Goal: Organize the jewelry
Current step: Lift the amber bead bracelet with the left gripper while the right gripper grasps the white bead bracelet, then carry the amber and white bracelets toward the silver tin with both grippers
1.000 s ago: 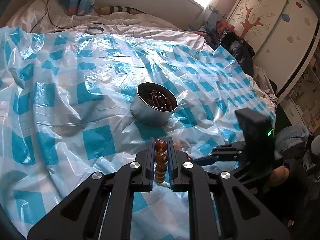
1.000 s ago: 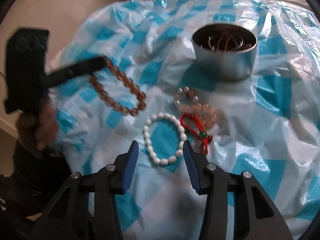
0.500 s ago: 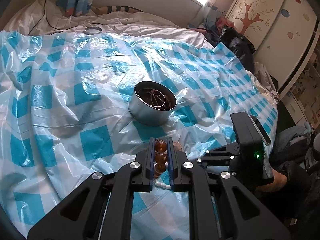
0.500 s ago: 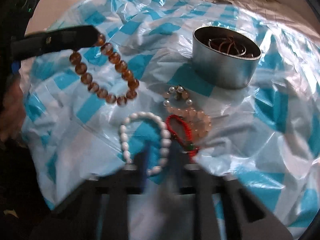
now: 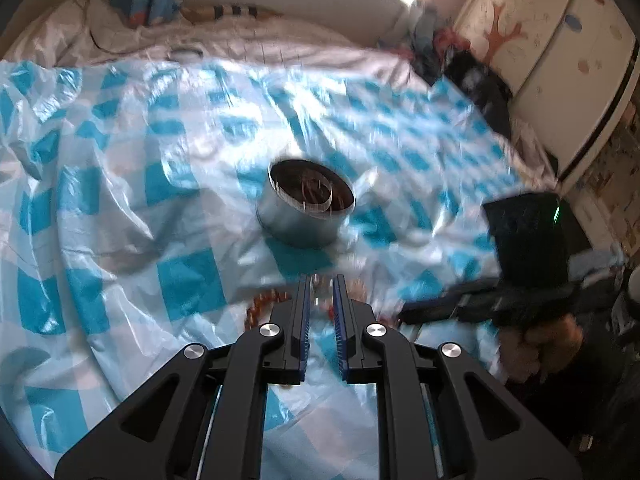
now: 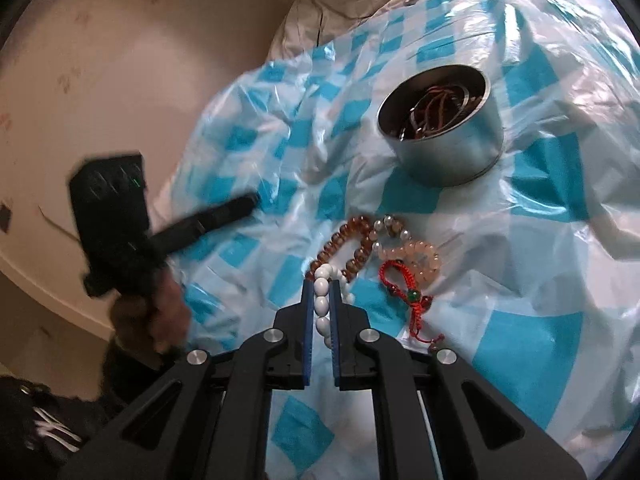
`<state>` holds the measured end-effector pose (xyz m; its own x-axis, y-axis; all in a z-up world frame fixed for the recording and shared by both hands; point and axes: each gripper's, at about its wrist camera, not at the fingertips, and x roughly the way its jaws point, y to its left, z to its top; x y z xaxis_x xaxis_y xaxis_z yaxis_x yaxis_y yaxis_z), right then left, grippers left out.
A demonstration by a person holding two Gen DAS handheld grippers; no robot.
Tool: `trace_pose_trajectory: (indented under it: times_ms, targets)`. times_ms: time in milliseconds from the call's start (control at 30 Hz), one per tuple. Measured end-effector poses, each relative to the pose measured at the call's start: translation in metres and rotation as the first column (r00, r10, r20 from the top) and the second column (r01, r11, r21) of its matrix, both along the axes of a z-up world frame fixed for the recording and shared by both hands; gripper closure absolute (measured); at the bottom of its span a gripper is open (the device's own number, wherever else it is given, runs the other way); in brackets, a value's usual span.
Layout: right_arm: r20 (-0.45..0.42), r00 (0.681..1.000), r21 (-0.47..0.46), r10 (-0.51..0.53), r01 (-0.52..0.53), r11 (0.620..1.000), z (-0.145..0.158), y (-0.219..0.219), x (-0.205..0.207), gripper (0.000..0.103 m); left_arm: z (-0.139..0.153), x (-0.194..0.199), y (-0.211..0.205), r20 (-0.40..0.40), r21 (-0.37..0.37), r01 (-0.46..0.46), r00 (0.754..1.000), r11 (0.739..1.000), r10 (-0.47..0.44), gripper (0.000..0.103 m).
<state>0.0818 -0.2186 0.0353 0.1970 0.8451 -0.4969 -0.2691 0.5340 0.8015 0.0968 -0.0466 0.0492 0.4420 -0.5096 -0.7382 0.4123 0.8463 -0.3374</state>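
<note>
Blue-and-white checked plastic sheeting (image 6: 520, 344) covers a bed and serves as the work surface. Metal tin (image 6: 444, 128), holding tangled bangles, stands upright on the sheeting beyond the loose jewelry. Right gripper (image 6: 321, 292): jaws closed on the white bead bracelet (image 6: 322, 300), whose beads run between the blue pads. Left gripper (image 5: 321, 292): jaws nearly closed, with nothing seen between them; the view is motion-blurred. Amber bead bracelet (image 6: 340, 244) lies on the sheeting beside the white one, touching a pale peach bead bracelet (image 6: 420, 254) and near a red cord bracelet (image 6: 404, 284). All four lie between the grippers and the tin.
</note>
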Motion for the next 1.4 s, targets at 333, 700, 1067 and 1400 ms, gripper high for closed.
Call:
trace_pose_trajectory:
  times_ms: [333,700,1067,1400]
  targets:
    - [-0.014,0.986,-0.036,-0.167,0.167,0.985,-0.002,-0.044,0.009,0.095,-0.063,-0.014,-0.058,-0.062,0.390,0.153,0.988,0.908,-0.140,0.065]
    - [-0.079,0.993,-0.197,-0.085,0.068,0.978,-0.033,-0.020,0.006,0.081,-0.061,-0.014,-0.053,-0.090,0.336,0.155,0.987,0.929,-0.132,0.093]
    - [-0.009,0.989,0.024,-0.146,0.147,0.989,-0.007,-0.037,0.003,0.095,0.003,-0.003,-0.007,0.051,0.007,0.002,0.999,1.000,-0.002,0.093]
    - [0.074,0.967,0.207,-0.242,0.223,0.953,0.040,-0.060,0.007,0.095,0.032,0.009,-0.014,0.121,-0.116,-0.020,0.992,0.993,0.035,0.093]
